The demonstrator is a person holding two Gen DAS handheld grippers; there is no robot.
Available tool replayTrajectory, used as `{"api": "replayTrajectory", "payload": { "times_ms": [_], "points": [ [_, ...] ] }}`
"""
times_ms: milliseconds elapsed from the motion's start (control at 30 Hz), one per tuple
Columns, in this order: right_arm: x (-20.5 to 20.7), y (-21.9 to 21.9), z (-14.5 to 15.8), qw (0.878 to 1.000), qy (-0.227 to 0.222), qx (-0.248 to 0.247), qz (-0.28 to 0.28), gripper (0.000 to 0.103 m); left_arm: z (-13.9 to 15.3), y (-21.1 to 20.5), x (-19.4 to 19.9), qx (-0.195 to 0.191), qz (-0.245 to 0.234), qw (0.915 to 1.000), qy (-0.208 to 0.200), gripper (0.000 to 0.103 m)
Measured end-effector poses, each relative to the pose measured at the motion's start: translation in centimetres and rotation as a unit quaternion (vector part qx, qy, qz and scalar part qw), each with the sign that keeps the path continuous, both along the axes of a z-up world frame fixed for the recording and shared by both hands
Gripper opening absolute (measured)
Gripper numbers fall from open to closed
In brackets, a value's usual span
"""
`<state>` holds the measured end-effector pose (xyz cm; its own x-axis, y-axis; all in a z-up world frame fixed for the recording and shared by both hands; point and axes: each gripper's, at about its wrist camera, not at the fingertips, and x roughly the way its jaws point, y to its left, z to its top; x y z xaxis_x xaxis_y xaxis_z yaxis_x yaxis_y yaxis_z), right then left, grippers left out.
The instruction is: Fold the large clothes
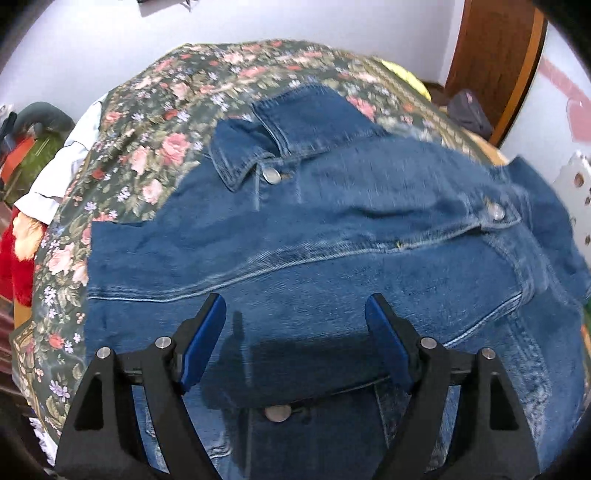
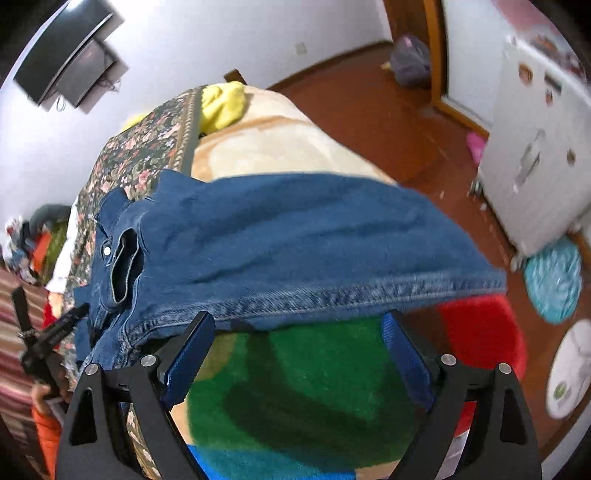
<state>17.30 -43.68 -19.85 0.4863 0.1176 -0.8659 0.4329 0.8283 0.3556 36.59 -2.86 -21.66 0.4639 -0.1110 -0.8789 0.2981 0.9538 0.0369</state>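
No readable text, label, brand, number or sign is to be made out in either wrist view. Small stickers are seen on the white cabinet (image 2: 535, 155) at the right, and a green mark on the white appliance (image 2: 569, 376) near the floor, but both are too blurred for anything to be read.

White walls (image 2: 221, 33) are seen around a bed covered by a dark floral bedspread (image 1: 155, 122). A reddish-brown floor (image 2: 369, 107) is shown beyond the bed's far corner, where a wooden door frame (image 2: 436, 55) and a white fridge (image 2: 535, 155) stand.
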Motion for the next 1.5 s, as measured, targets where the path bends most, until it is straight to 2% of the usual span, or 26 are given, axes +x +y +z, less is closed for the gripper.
{"api": "replayTrajectory", "payload": {
  "times_ms": [67,167,367,433,467,500,567,667,833,967,1067,1200,1367,1500],
  "points": [
    [0.3,-0.2,-0.2,1.000,-0.007,0.002,-0.003,0.092,-0.9,-0.5,0.0,0.003,-0.003,0.9999,0.013,0.078],
    [1.1,-0.3,-0.7,1.000,-0.015,0.006,-0.004,0.097,-1.4,-0.9,0.1,0.008,0.001,0.9999,0.010,0.078],
    [3.8,-1.6,-1.8,0.999,-0.035,0.020,-0.035,0.095,-1.6,-0.4,0.2,-0.010,0.011,0.9997,0.020,0.079],
    [4.5,-2.2,-2.1,0.998,-0.038,0.029,-0.052,0.089,-1.6,-0.2,0.2,-0.014,0.014,0.9996,0.022,0.079],
    [4.8,-2.6,-2.2,0.997,-0.040,0.030,-0.065,0.080,-1.6,-0.2,0.2,-0.013,0.015,0.9996,0.021,0.079],
    [5.1,-2.9,-2.3,0.996,-0.040,0.028,-0.074,0.066,-1.6,-0.3,0.2,-0.011,0.016,0.9996,0.019,0.079],
    [5.5,-3.2,-2.2,0.995,-0.041,0.023,-0.083,0.049,-1.3,-0.5,0.0,0.000,0.016,0.9998,0.010,0.079],
    [5.7,-3.4,-1.1,0.994,-0.067,0.029,-0.079,0.031,-0.7,-0.7,-0.5,0.015,0.013,0.9998,-0.007,0.079],
    [6.5,-1.8,3.3,0.991,-0.123,-0.015,-0.044,0.023,1.0,0.2,-1.0,0.008,0.022,0.9991,-0.035,0.079],
    [7.8,0.9,7.7,0.984,-0.174,-0.045,-0.004,0.017,2.8,1.4,-1.9,-0.004,0.033,0.9976,-0.061,0.079],
    [9.3,3.9,11.4,0.974,-0.222,-0.043,0.034,0.014,4.7,2.7,-2.7,-0.015,0.043,0.9953,-0.085,0.079],
    [11.6,9.4,14.8,0.959,-0.263,-0.044,0.095,0.013,7.0,4.8,-3.8,-0.039,0.055,0.9916,-0.111,0.079],
    [14.1,18.6,16.2,0.942,-0.273,-0.046,0.191,0.013,8.6,8.0,-5.4,-0.056,0.075,0.9867,-0.133,0.080],
    [16.2,25.4,13.5,0.936,-0.233,-0.044,0.261,0.013,8.4,10.1,-6.4,-0.059,0.093,0.9847,-0.135,0.080]
  ]
}}
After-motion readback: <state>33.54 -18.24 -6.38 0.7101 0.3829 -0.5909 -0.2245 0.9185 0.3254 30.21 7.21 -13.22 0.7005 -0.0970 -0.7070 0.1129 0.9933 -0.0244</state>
